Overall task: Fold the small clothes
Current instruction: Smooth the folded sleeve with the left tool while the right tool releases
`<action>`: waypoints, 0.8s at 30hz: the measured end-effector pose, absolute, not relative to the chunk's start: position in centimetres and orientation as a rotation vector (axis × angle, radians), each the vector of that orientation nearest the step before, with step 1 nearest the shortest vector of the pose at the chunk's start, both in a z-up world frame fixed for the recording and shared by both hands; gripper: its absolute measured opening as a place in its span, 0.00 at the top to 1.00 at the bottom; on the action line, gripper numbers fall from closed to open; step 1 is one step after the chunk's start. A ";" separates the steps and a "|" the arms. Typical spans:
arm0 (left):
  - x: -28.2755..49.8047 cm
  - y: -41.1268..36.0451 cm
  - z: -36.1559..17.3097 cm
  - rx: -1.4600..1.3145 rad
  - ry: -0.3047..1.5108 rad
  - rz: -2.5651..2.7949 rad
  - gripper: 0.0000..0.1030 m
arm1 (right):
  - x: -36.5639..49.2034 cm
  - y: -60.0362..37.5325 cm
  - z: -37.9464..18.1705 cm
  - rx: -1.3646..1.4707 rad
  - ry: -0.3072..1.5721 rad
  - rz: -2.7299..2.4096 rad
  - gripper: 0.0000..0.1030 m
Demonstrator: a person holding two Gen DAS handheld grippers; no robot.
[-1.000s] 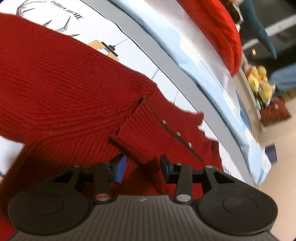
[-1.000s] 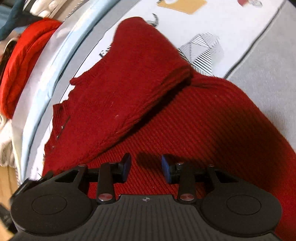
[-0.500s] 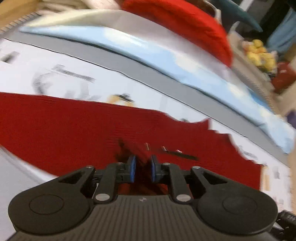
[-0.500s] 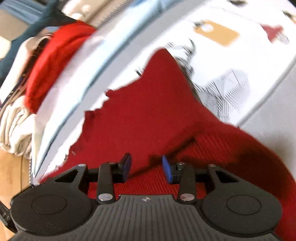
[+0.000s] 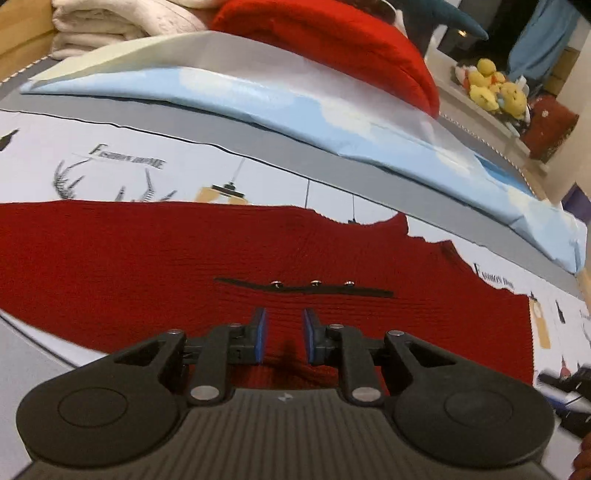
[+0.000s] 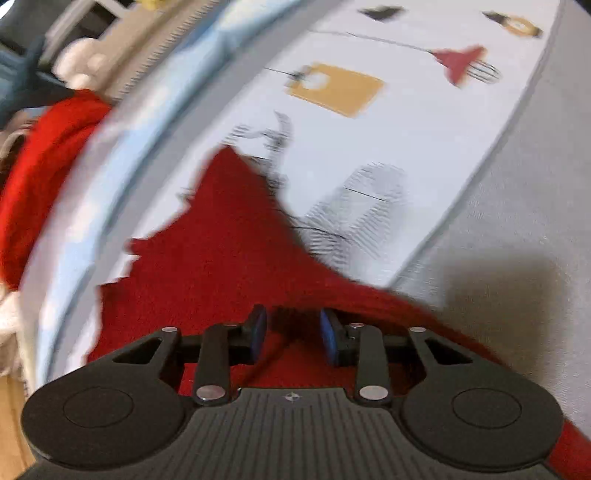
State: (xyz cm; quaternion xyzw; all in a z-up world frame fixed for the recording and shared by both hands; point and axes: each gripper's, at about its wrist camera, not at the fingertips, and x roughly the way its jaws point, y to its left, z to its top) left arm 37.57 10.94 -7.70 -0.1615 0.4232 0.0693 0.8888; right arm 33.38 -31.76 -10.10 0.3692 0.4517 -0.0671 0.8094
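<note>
A dark red knitted garment (image 5: 147,258) lies spread flat on the printed bedsheet (image 5: 258,173). Its dark placket with three metal snaps (image 5: 314,284) runs just beyond my left gripper (image 5: 283,339). That gripper hovers over the knit with its jaws narrow and opening, and nothing is pinched between them. In the right wrist view the same garment (image 6: 221,240) reaches away to a point. My right gripper (image 6: 293,334) sits at its raised near edge, jaws closing, with a ridge of the red fabric between them; the pads do not visibly press on it.
A folded light blue sheet (image 5: 295,103) lies along the far side, with a bright red cloth pile (image 5: 332,40) and white towels (image 5: 110,26) behind it. Yellow plush toys (image 5: 495,88) sit far right. A grey band of the bedsheet (image 6: 517,221) borders the garment's right side.
The flap that stood up at the left gripper now lies flat. The left gripper closed, rose, rolled and reopened slightly. The right gripper shifted to the garment's edge and narrowed.
</note>
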 end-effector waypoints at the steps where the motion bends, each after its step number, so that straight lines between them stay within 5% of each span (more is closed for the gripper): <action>1: 37.8 10.9 -8.3 -0.327 0.885 0.138 0.79 | 33.5 -31.2 -9.6 0.771 0.935 -0.100 0.66; 5: 37.9 11.8 -11.8 -0.360 1.000 0.165 0.77 | 34.4 -30.4 -9.8 0.730 0.917 -0.070 0.62; 8: 37.7 12.5 -10.7 -0.397 0.988 0.160 0.75 | 34.8 -31.1 -12.6 0.751 1.057 -0.171 0.63; 18: 37.5 14.4 -9.2 -0.373 0.982 0.216 0.69 | 35.4 -26.2 -8.5 0.486 0.951 -0.030 0.55; 24: 37.3 15.5 -9.2 -0.374 0.993 0.228 0.69 | 36.3 -28.4 -11.3 0.522 1.027 -0.103 0.55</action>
